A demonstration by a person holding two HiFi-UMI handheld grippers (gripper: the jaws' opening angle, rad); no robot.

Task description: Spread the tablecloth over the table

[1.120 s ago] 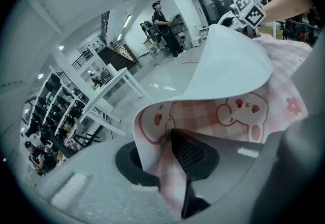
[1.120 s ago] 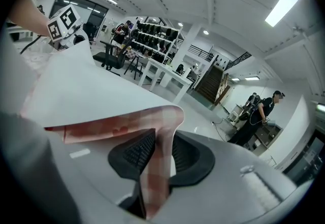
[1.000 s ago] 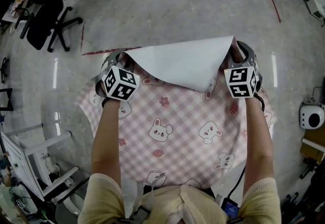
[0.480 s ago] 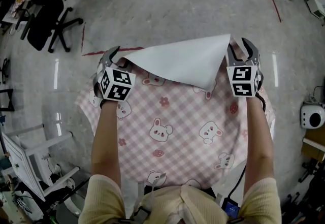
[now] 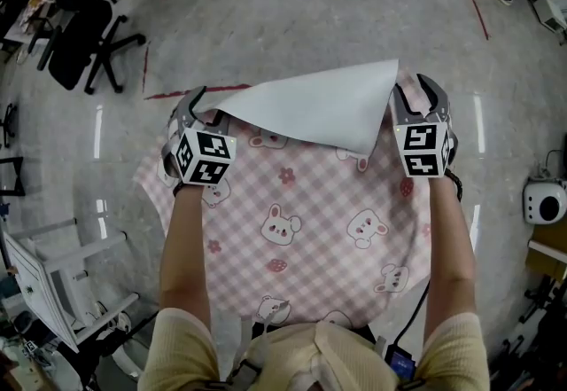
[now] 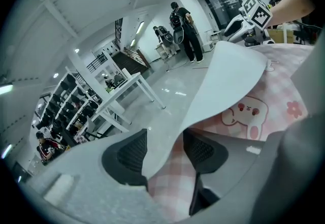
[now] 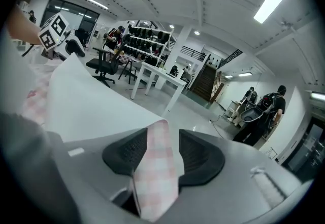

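jaws on our left gripper (image 5: pixel 205 107) and right gripper (image 5: pixel 416 95) have just opened wide; the cloth's (image 5: pixel 310 230) folded-back far edge sits loose between each pair, unpinched.

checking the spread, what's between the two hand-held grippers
Head view: a tablecloth flap, white side up. The left hand-held gripper and right hand-held gripper have just been opening, cloth edge loose between each one's jaws.

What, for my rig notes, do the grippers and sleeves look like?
The left gripper and right gripper are grey, each with a white cube bearing black square markers. The fingers have black ribbed pads. The sleeves are short, pale yellow.
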